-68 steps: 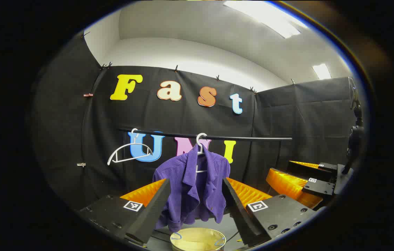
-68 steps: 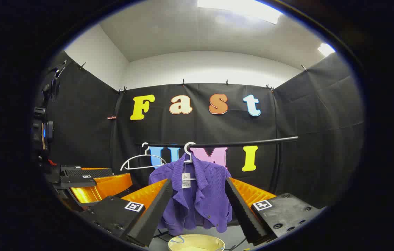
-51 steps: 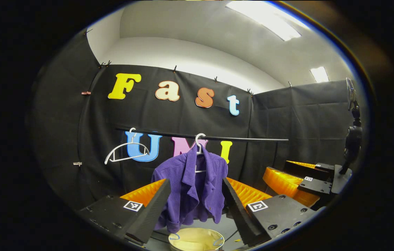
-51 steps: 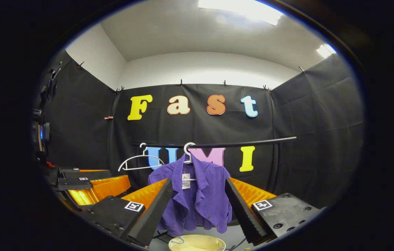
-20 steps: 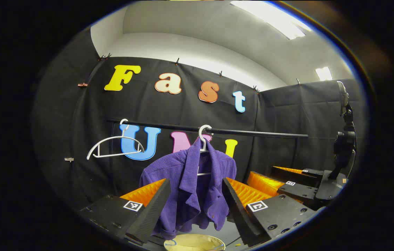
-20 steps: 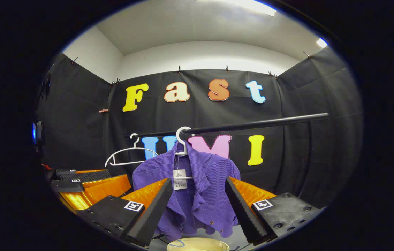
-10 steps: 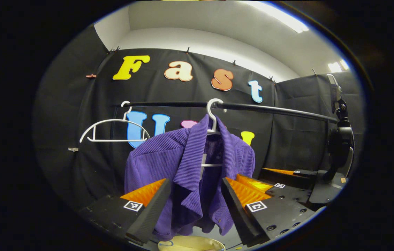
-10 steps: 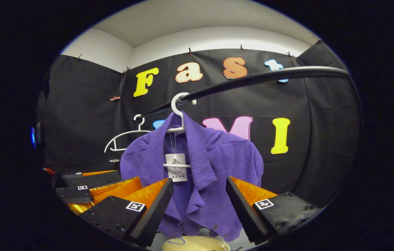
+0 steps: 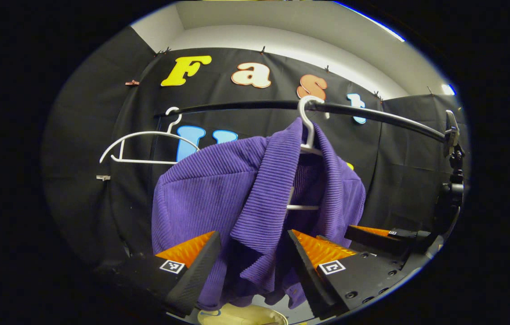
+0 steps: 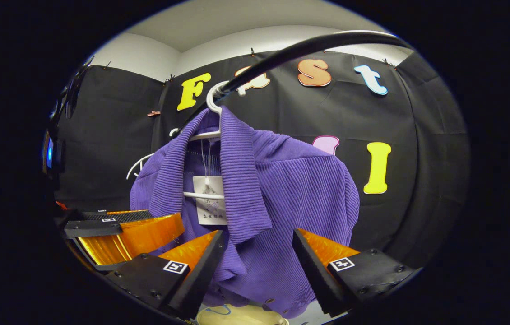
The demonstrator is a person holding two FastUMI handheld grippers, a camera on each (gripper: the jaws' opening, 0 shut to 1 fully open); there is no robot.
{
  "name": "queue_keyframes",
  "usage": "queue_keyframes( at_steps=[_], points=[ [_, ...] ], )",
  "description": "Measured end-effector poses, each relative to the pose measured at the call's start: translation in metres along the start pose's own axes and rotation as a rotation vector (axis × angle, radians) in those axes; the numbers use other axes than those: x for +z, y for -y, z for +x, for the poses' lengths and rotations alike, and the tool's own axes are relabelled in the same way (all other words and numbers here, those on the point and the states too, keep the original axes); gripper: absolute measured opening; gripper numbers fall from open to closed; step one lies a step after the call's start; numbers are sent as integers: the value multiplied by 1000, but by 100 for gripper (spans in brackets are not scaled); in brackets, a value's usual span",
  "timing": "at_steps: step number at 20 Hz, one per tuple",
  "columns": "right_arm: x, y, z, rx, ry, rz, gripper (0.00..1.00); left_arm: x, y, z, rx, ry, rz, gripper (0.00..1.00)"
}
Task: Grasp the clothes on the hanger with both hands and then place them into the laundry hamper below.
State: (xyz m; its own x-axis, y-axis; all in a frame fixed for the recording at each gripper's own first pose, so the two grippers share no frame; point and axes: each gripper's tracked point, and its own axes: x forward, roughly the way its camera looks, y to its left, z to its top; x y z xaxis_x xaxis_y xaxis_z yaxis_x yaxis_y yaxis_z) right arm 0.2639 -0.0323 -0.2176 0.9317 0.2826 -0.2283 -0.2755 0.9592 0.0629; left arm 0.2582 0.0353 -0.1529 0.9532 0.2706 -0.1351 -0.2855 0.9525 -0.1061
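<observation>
Purple jacket (image 9: 219, 189) between open left claw (image 9: 252, 266)

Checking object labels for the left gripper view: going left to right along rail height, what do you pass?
Empty white hanger → purple jacket on its own hanger, hook over the black rail → black stand at the far right.

hamper (image 9: 241, 317) mostly cut off, jacket-covered hanger (image 10: 210, 135)
</observation>
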Motion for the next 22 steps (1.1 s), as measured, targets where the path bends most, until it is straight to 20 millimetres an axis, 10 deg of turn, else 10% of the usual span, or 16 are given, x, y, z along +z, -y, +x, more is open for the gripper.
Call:
queue_keyframes(
  at_steps=[11,15,17,18,19,20,22],
  points=[
    [-20,3,51,25,-43,35,91,-16,-17,45,102,-17,4,88],
    [-17,11,66,5,-33,44,61,-15,-26,61,118,-4,-15,72],
    [-18,10,75,17,-32,42,28,-12,-41,65,164,6,-34,31],
    [-18,10,78,33,-27,40,29,-10,-39,69,155,4,-38,11],
    [-18,19,74,12,-22,45,29,-13,-38,72,146,-6,-38,9],
    [-15,17,83,27,-17,52,5,-12,-37,71,139,-9,-38,6],
    [-15,14,78,68,-20,66,5,-12,-41,69,140,-17,-26,5]
  ],
)
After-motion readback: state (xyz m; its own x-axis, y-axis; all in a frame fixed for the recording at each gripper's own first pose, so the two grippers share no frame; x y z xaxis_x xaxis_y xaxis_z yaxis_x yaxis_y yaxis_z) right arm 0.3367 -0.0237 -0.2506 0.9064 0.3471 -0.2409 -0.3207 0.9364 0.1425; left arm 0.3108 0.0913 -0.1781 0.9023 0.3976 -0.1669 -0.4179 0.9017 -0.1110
